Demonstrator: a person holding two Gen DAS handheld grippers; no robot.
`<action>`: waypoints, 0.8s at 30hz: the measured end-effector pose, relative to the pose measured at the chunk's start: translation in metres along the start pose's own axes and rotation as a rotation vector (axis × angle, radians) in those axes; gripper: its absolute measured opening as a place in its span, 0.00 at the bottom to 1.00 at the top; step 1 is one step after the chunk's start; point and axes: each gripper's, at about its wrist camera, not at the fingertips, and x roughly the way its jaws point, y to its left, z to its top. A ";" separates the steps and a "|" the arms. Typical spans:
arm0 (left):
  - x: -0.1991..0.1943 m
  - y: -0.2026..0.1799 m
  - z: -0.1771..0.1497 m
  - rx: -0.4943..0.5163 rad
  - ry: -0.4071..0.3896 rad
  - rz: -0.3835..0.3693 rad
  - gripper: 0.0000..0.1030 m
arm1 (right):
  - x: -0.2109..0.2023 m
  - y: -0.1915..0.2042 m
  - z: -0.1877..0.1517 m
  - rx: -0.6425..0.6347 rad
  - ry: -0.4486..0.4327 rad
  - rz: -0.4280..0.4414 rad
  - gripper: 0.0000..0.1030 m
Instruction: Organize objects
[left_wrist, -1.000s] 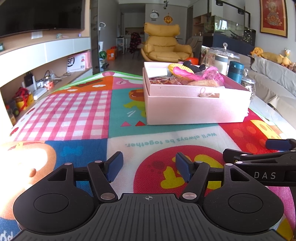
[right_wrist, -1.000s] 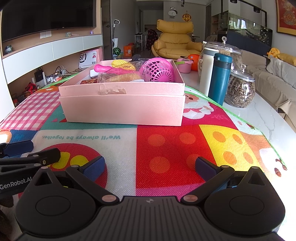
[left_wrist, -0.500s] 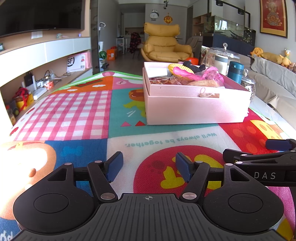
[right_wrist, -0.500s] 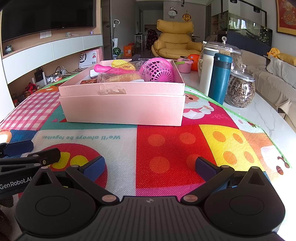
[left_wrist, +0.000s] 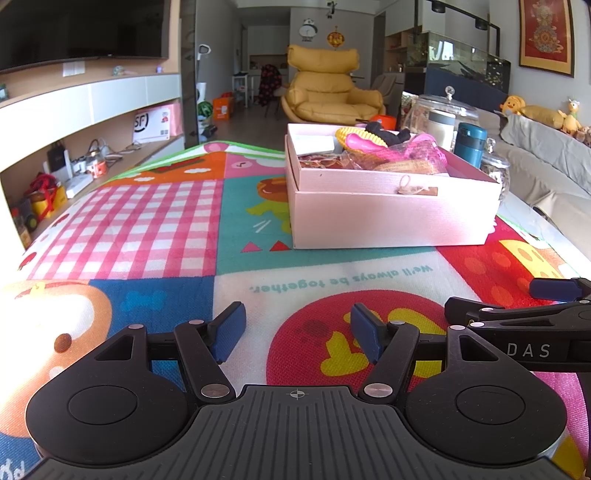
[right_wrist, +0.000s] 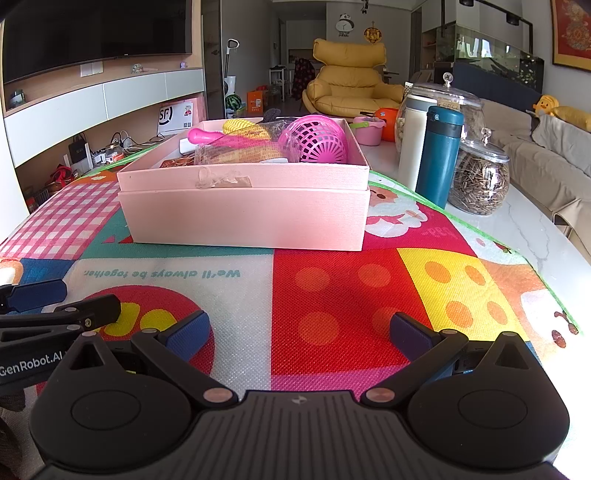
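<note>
box (right_wrist: 243, 218): pale pink | mat (right_wrist: 343, 295): bright patchwork (pink-white gingham corner) | flask (right_wrist: 439, 155): teal

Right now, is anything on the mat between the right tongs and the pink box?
Nothing visible is. Only bare mat lies between the right tongs and the pink box. The left tongs sit off to the side, out of that path.

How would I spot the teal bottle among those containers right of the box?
Start at the pale pink cardboard box on the colourful play mat. Just past its right end stands a cluster of containers. The tall teal metal flask is the only opaque blue-green one, between a white cylinder bottle and a seed-filled glass jar.
</note>
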 end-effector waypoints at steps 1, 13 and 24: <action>0.000 0.000 0.000 0.000 0.000 0.000 0.67 | 0.000 0.000 0.000 0.000 0.000 0.000 1.00; 0.000 -0.001 0.001 0.004 0.000 0.003 0.67 | 0.000 0.000 0.000 0.000 0.000 0.000 1.00; 0.000 -0.001 0.001 0.003 0.000 0.002 0.67 | 0.000 0.000 0.000 0.000 0.000 0.000 1.00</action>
